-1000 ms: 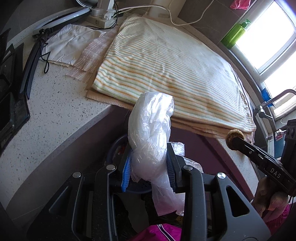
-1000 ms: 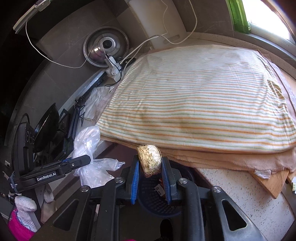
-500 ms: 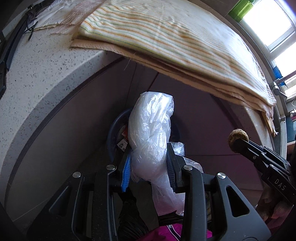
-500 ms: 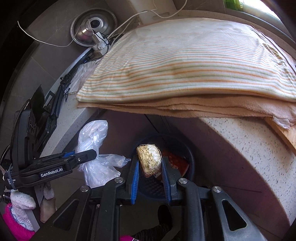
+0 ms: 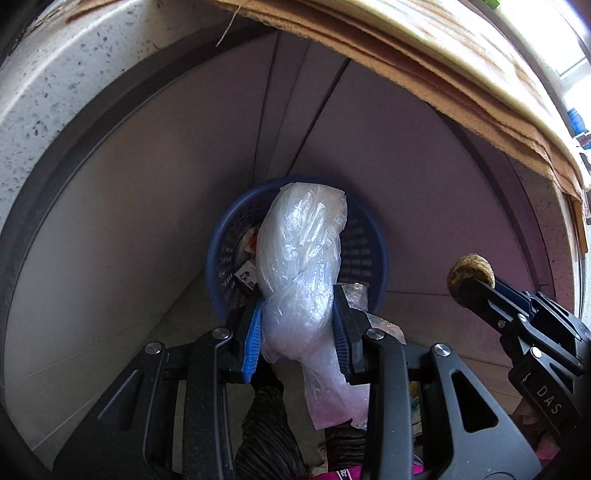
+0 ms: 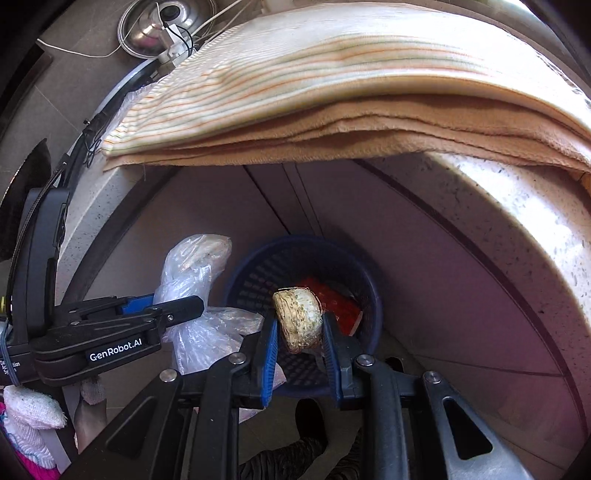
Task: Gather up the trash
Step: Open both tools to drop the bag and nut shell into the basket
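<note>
A crumpled clear plastic bag (image 5: 301,266) stands between the pads of my left gripper (image 5: 297,328), which is shut on it. Behind the bag a blue mesh waste basket (image 5: 364,243) sits on the floor with scraps inside. My right gripper (image 6: 297,332) is shut on a yellowish, speckled lump of food waste (image 6: 298,317), above the same blue basket (image 6: 258,273), where red wrapping (image 6: 338,302) lies. Each view shows the other gripper from the side: the right one with its lump (image 5: 471,273), the left one with the bag (image 6: 195,273).
The speckled stone counter edge (image 6: 509,236) overhangs the basket, with striped and tan folded cloths (image 6: 332,85) hanging over it. Purple-grey cabinet doors (image 5: 369,133) stand behind the basket. A steel pot lid (image 6: 155,26) and cables sit far back left. A person's foot (image 5: 262,424) is below the grippers.
Both grippers have dropped from counter height to below the counter edge. The basket has grown larger and now lies right under them. Both grips are unchanged.
</note>
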